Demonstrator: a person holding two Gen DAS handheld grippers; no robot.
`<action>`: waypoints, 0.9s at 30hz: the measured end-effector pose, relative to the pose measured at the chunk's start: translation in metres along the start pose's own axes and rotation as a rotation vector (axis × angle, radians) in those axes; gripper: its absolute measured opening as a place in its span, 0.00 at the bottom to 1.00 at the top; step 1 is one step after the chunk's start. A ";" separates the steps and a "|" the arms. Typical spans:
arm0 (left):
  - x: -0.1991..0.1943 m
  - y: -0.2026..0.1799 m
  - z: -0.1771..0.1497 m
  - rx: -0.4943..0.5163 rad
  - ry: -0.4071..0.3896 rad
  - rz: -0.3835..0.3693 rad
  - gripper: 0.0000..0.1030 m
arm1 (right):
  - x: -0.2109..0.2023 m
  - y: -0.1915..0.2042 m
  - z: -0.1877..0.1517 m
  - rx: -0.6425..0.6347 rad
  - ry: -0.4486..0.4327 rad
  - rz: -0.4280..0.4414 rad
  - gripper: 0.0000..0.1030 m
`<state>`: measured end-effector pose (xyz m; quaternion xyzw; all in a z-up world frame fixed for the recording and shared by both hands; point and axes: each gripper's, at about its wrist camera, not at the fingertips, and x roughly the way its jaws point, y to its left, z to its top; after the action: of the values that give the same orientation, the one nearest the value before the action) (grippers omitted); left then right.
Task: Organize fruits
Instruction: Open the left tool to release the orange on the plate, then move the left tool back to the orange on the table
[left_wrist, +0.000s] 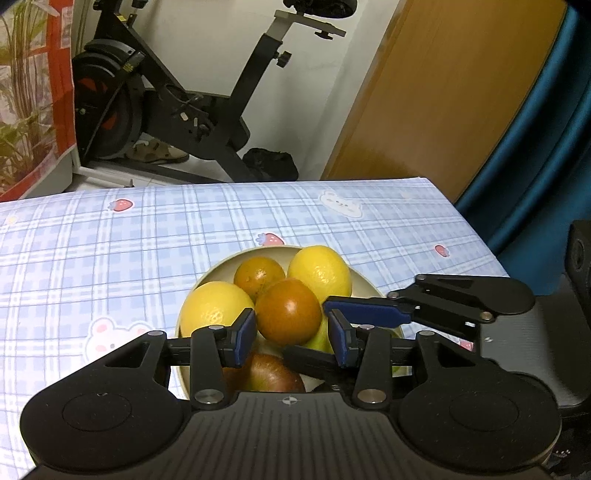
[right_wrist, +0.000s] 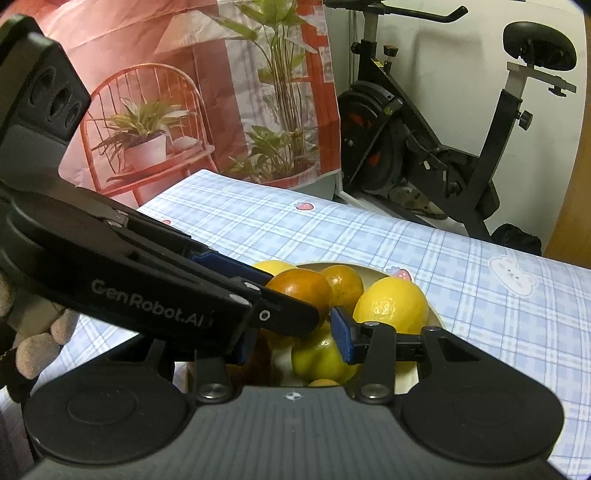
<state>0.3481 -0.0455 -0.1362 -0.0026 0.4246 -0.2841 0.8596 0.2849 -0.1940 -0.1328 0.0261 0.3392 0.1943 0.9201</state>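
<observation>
Two views: in the left wrist's, the left gripper (left_wrist: 291, 334) stood partly open, holding nothing, above the bowl (left_wrist: 221, 266) of fruit on the desk (left_wrist: 110, 251). In the right wrist's, the right gripper (right_wrist: 295, 341) hung likewise empty over a green fruit (right_wrist: 317, 356); the round, firm, smooth tomato (right_wrist: 301, 290) would probably need gripping across its middle

One marking can be read: "GenRobot.AI" in pale letters along the black side of the left claw (right_wrist: 258, 291), which reaches across the right wrist view toward the bowl (right_wrist: 373, 271) of fruit. Just past the lettering, nearer the bowl, sits a small white ring mark. The yellow sticker on the exercise bike (right_wrist: 424, 147) behind the bowl is too small to read.
</observation>
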 end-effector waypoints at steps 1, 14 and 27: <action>-0.002 0.001 -0.001 -0.004 -0.005 -0.004 0.44 | -0.001 0.000 0.000 -0.004 -0.001 0.000 0.44; -0.053 -0.002 -0.029 0.027 -0.051 -0.007 0.44 | -0.051 0.005 -0.025 0.066 -0.081 0.000 0.44; -0.061 0.005 -0.069 0.000 0.026 -0.026 0.44 | -0.072 0.036 -0.052 0.050 -0.063 0.061 0.44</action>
<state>0.2710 0.0056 -0.1368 -0.0043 0.4357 -0.2955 0.8502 0.1899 -0.1922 -0.1227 0.0657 0.3140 0.2128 0.9229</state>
